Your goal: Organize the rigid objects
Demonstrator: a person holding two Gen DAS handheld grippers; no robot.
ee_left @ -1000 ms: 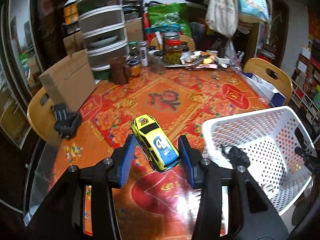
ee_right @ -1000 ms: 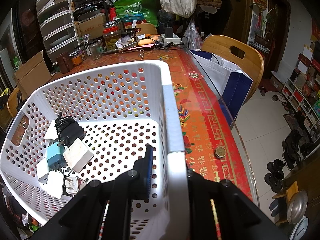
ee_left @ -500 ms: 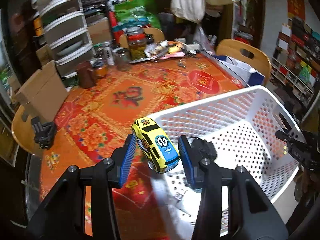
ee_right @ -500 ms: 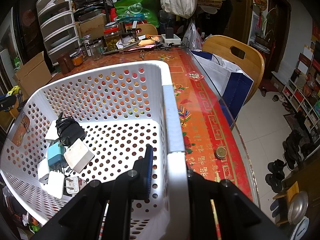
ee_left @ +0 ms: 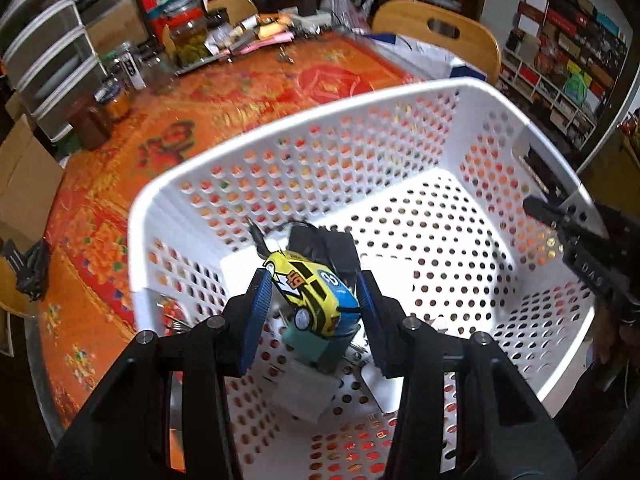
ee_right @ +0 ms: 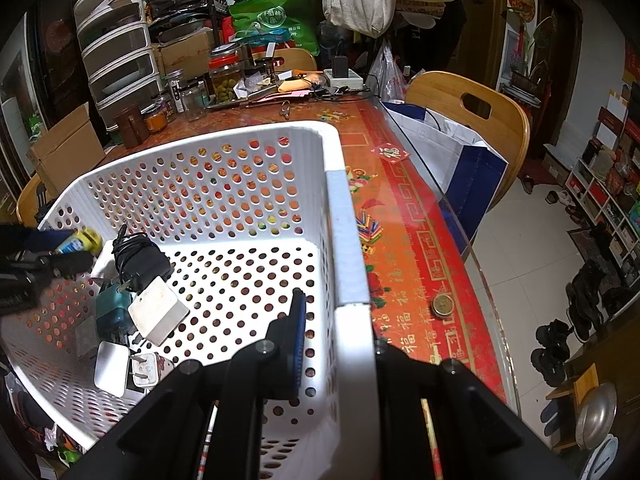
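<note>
My left gripper (ee_left: 314, 300) is shut on a yellow and blue toy car (ee_left: 314, 298) and holds it inside the white perforated basket (ee_left: 304, 120), above the chargers at its left end. The car also shows at the left edge of the right wrist view (ee_right: 78, 240). My right gripper (ee_right: 340, 328) is shut on the basket's right wall (ee_right: 344, 240), one finger inside and one outside. Several white, teal and black plug adapters (ee_right: 152, 312) lie on the basket floor.
The basket stands on a red and orange patterned tablecloth (ee_left: 240, 92). Jars (ee_right: 224, 76), drawer units (ee_right: 116, 64) and clutter crowd the table's far end. A cardboard box (ee_left: 24, 176) and a black clip (ee_left: 30, 268) lie at the left. A coin (ee_right: 442, 305) lies near the table's right edge.
My left gripper carried the toy car from above the tablecloth to the right and down into the basket. The right gripper and the basket stayed still.
</note>
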